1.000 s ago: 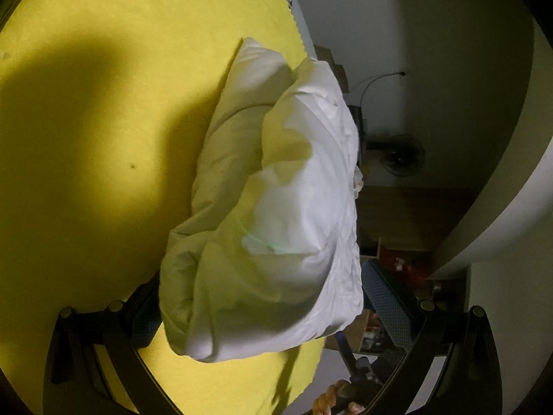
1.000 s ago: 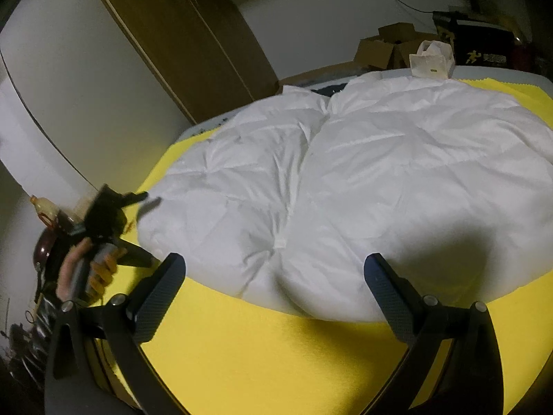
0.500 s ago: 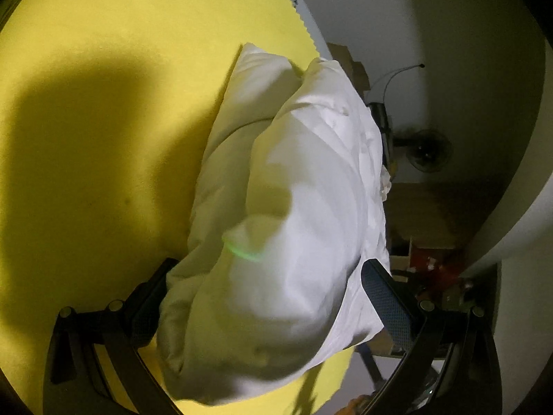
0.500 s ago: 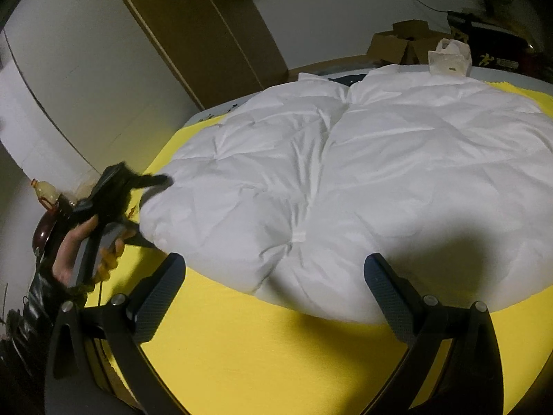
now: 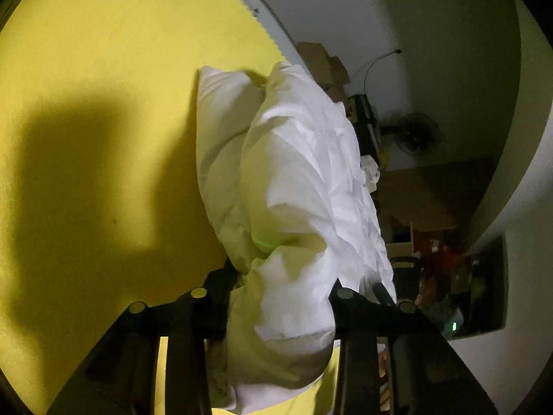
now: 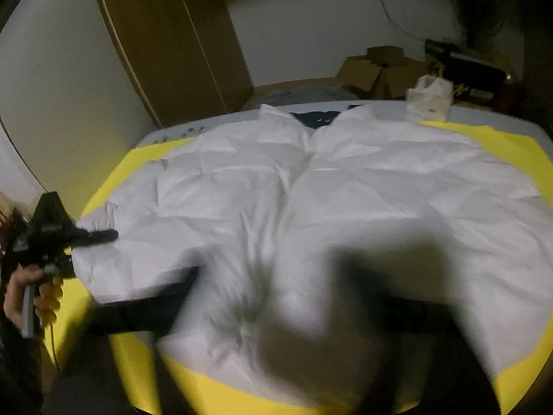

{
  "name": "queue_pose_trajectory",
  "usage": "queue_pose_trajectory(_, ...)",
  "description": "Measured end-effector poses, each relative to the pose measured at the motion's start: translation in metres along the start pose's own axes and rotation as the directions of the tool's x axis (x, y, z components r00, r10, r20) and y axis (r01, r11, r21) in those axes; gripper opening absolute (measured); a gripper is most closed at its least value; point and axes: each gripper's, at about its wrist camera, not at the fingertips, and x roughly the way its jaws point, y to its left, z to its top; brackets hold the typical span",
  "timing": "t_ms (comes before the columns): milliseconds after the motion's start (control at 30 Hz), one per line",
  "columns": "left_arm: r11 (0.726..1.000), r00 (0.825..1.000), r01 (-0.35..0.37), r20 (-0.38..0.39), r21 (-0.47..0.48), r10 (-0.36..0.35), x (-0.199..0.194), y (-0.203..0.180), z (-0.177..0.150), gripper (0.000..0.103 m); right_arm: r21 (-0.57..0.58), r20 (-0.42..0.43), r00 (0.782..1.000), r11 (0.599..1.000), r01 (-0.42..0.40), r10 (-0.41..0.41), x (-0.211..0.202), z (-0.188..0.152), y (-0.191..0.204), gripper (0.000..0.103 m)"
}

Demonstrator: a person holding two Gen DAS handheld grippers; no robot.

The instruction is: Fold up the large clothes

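Observation:
A large white padded garment (image 6: 345, 193) lies spread on a yellow sheet (image 6: 511, 145). In the left wrist view its bulky edge (image 5: 290, 207) bulges between my left gripper's (image 5: 281, 297) fingers, which are closed on it. That gripper also shows in the right wrist view (image 6: 93, 242) at the garment's left corner. My right gripper (image 6: 273, 294) is pushed into the near edge of the garment; its fingers are blurred and partly buried, so how its jaws stand is unclear.
A brown wardrobe (image 6: 172, 45) stands at the back left. Cardboard boxes (image 6: 380, 69), a white bag (image 6: 430, 98) and a fan (image 6: 484, 24) are beyond the far edge. Bare yellow sheet (image 5: 103, 103) lies to the left of the garment.
My left gripper has closed its fingers on the garment's edge. My right gripper has moved forward over the near edge, and the garment now fills the space between its fingers.

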Motion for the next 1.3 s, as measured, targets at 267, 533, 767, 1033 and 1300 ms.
queue_pose_trajectory(267, 0.988, 0.997, -0.049, 0.06, 0.144, 0.041, -0.012, -0.041, -0.007, 0.032, 0.059, -0.106, 0.994, 0.998, -0.001, 0.007, 0.085, -0.003, 0.003, 0.0)
queue_pose_trajectory(533, 0.919, 0.994, -0.062, 0.106, 0.389, 0.022, -0.007, -0.146, -0.033, 0.031, 0.027, -0.089, 0.994, 0.998, 0.062, -0.06, 0.111, -0.02, 0.01, 0.0)
queue_pose_trajectory(767, 0.856, 0.995, -0.068, 0.1, 0.512, 0.019, 0.023, -0.226, -0.067, 0.032, 0.102, -0.1, 0.993, 0.994, -0.05, 0.06, 0.12, -0.017, -0.008, 0.0)
queue_pose_trajectory(1033, 0.848, 0.998, -0.032, 0.058, 0.529, 0.001, 0.058, -0.256, -0.078, 0.032, 0.236, 0.138, 0.99, 0.969, -0.07, 0.038, -0.01, -0.016, -0.094, 0.0)
queue_pose_trajectory(1300, 0.822, 1.0, -0.002, -0.004, 0.569, 0.006, 0.127, -0.304, -0.118, 0.031, 0.425, 0.087, 0.994, 0.9, -0.099, 0.068, -0.015, -0.05, -0.185, 0.0)
